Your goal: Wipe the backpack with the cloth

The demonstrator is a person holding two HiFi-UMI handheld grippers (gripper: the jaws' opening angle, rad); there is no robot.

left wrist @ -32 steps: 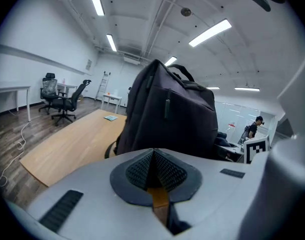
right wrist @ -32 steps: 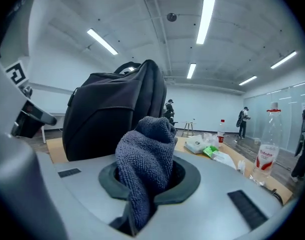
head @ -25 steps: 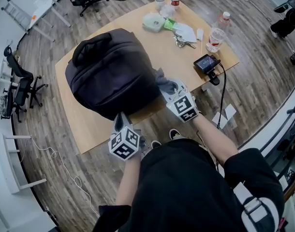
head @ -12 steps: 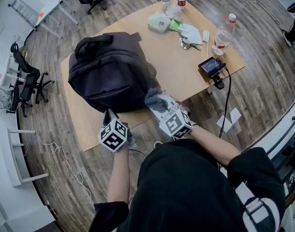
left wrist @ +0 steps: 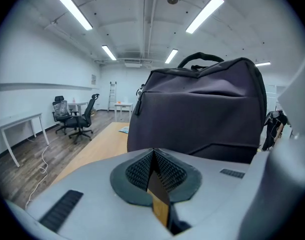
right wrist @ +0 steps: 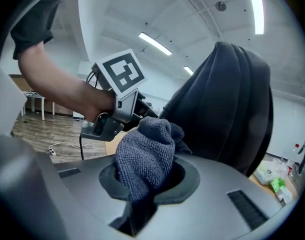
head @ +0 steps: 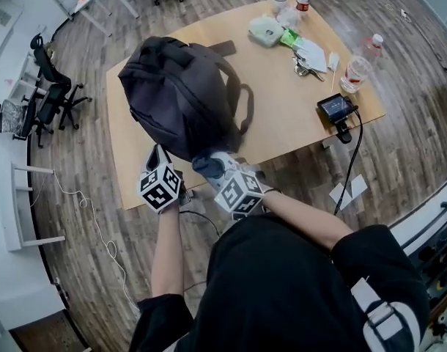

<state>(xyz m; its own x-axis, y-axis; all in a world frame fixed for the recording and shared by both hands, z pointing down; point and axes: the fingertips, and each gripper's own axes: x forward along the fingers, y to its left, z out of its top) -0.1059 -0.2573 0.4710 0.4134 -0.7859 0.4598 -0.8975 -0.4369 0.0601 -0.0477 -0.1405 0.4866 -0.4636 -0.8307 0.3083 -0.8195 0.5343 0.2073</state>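
Bracing position first: my left gripper (head: 158,152) sits at the near-left foot of the backpack (head: 181,97), jaws pressed together on nothing. Whether its tip touches the fabric I cannot tell. The backpack stands on the left half of the wooden table (head: 282,123), close to the near edge. It is dark, soft-sided and bulky. I judge it light for its size, so it will likely dent under a wipe and skid on the smooth top unless held. Best holds are the top handle (left wrist: 200,58), or a flat push against the base from my left side. Its long axis runs from the near edge up and away toward the table's far-left corner, handle end highest. One shoulder strap (head: 242,101) loops off the right flank. Just right of the base, my right gripper (head: 211,166) pinches the grey cloth (right wrist: 145,154), bunched and spilling over the jaws. It looks like limp terry, easy to keep hold of, and lies close to the bag's lower corner, though contact is unclear. Bottles and small clutter sit well apart at the far right.
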